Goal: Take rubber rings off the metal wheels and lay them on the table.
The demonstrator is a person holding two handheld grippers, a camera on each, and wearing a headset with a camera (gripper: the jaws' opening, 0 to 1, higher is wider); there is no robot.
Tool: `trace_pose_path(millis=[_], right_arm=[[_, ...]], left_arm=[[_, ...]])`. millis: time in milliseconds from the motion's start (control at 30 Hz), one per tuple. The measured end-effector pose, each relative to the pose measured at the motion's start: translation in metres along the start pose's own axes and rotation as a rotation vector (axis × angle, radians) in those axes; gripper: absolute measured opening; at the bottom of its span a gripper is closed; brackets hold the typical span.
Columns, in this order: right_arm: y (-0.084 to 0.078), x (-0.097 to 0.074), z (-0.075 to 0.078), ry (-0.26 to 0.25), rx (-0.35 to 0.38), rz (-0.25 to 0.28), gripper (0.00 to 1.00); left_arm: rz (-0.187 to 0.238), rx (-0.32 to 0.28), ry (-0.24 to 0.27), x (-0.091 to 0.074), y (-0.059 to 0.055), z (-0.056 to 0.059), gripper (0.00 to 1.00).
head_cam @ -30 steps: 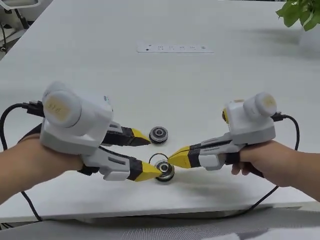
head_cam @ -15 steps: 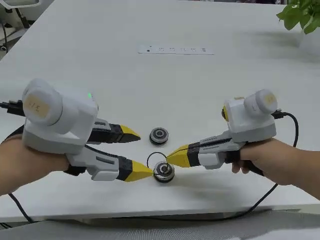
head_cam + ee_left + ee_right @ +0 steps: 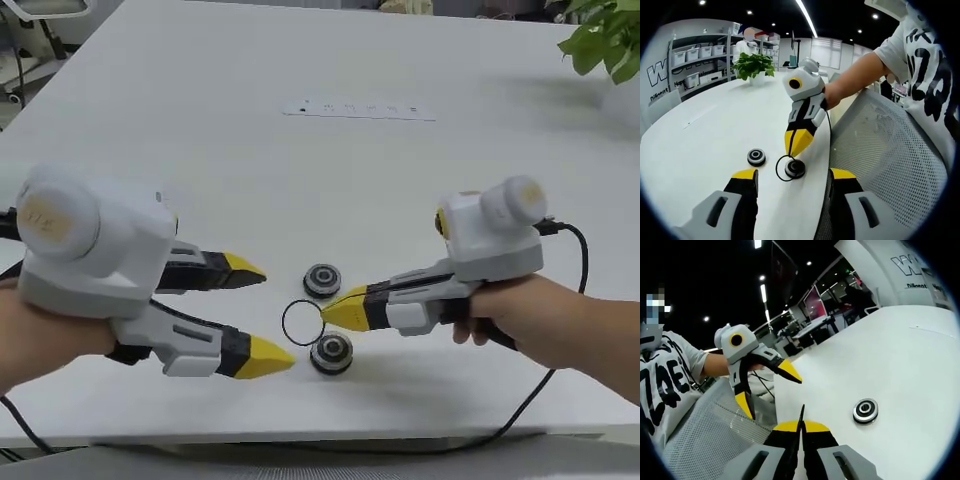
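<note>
Black rubber ring (image 3: 284,322) (thin loop) pinched in right claw (image 3: 326,318) | left claw (image 3: 276,316) spread

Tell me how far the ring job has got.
Done: one rubber ring is off the near wheel. In hand: the right gripper is shut on that ring, holding it beside the wheel, not yet laid on the table; the left gripper is open nearby. Left: lay this ring down, then strip the far wheel, which seems to have a dark band round its rim.
</note>
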State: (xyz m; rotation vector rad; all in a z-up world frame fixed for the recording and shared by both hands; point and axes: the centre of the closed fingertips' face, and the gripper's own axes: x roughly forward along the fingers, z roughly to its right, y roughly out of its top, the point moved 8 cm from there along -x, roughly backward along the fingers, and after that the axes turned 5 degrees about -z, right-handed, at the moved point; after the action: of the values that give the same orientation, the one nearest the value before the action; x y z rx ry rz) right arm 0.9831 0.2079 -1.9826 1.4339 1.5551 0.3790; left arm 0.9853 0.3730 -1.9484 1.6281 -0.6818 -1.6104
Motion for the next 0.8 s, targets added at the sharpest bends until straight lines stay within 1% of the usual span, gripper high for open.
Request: trace_pose_path(millis=[67, 200, 333, 500, 633, 800], right_arm=[[0.002, 0.002, 0.000, 0.004, -0.004, 0.001, 0.00], [0.006, 0.007, -0.001, 0.008, -0.009, 0.002, 0.00], [0.010, 0.013, -0.002, 0.016, -0.015, -0.001, 0.00], [0.011, 0.020, -0.001, 0.022, -0.018, -0.005, 0.00], [0.012, 0.025, 0.000, 0.023, -0.023, -0.011, 0.00], [0.014, 0.029, 0.005, 0.017, -0.021, -0.005, 0.00]], left_arm=[[0.003, -0.003, 0.009, -0.003, -0.001, -0.001, 0.57], [0.012, -0.011, 0.022, -0.008, -0.003, -0.003, 0.58], [0.009, -0.018, 0.033, -0.012, -0.007, -0.004, 0.64], [0.017, -0.030, 0.053, -0.019, -0.010, -0.005, 0.66], [0.028, -0.037, 0.066, -0.022, -0.012, -0.006, 0.72], [0.027, -0.045, 0.078, -0.026, -0.015, -0.007, 0.72]])
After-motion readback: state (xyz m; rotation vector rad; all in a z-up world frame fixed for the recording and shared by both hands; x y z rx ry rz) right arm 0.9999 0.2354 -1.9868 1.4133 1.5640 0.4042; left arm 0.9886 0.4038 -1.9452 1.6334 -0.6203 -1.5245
